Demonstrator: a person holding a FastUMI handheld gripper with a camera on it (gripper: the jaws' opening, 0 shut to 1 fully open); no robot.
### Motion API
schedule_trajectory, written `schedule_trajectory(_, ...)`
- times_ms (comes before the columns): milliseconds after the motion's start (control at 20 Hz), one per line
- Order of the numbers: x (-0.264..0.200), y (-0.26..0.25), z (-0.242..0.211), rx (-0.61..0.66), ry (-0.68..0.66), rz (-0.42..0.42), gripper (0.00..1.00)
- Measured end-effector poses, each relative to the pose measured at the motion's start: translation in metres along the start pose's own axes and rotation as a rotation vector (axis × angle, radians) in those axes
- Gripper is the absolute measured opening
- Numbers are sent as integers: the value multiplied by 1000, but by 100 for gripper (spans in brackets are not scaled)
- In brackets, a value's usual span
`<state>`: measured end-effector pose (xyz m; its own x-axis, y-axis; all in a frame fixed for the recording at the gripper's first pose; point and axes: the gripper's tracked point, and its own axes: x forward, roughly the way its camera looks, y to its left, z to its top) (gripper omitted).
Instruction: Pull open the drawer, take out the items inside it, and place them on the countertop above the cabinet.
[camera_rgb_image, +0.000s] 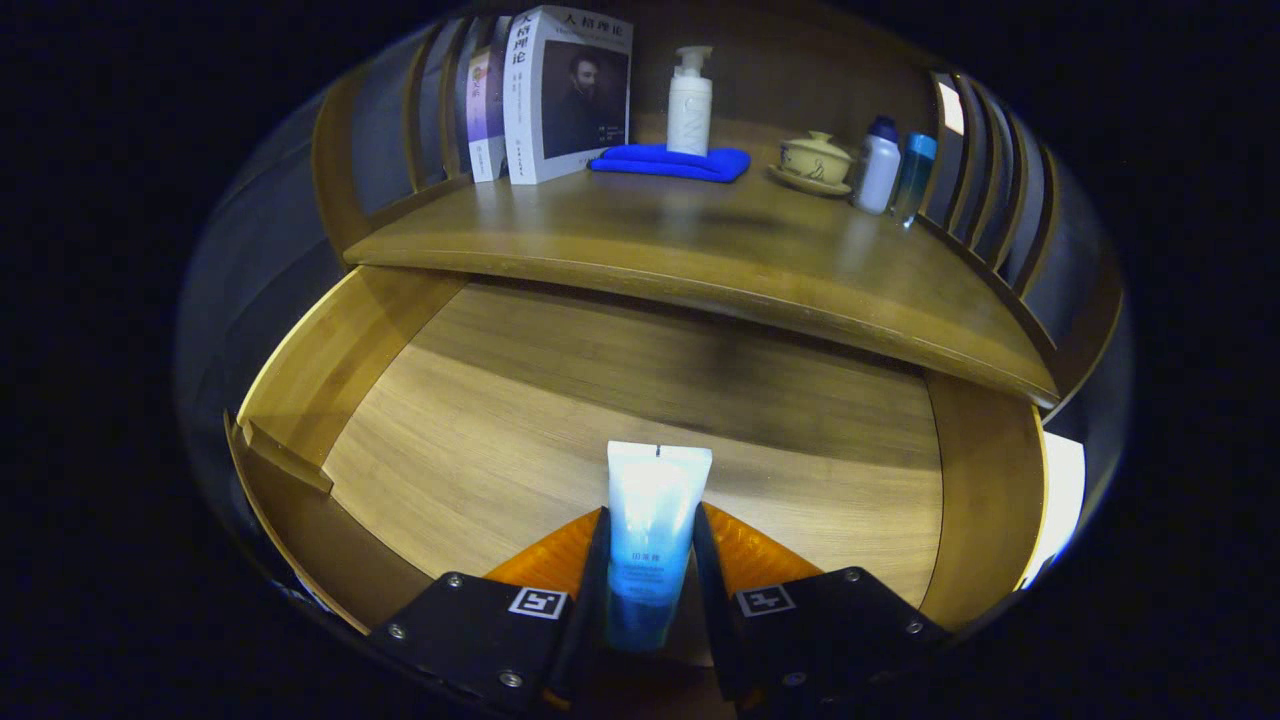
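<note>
The drawer (640, 400) is pulled open, and its wooden floor lies bare around the tube (652, 530), which is over the front middle part of it. Above the drawer is the countertop (720, 260) of the cabinet. On the countertop, at the back and to the left of the tube, stand 2 books (545, 95) upright; the bigger one has a portrait cover and large Chinese characters down its spine edge, too small for me to read with certainty. Behind the tube, far back, a folded blue cloth (670, 162) lies flat, and a white pump bottle (690, 100) stands at its back edge. To the right of the cloth is a lidded tea bowl (815, 160) on a saucer, then a white bottle (878, 165) and a blue bottle (912, 175), just beside each other. The gripper (650, 570) is clamped on the tube, 1 finger pressing on each side. The tube's long axis runs along the fingers, its flat crimped end pointing away toward the countertop. Its small printed label is not readable.
</note>
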<state>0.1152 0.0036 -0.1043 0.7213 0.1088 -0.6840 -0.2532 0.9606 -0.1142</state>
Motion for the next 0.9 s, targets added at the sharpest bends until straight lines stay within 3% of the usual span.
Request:
schedule_trajectory(600, -28, -3, 44, -46, -332, -69, 47)
schedule_trajectory(900, -58, -1, 91, -75, -474, -91, 47)
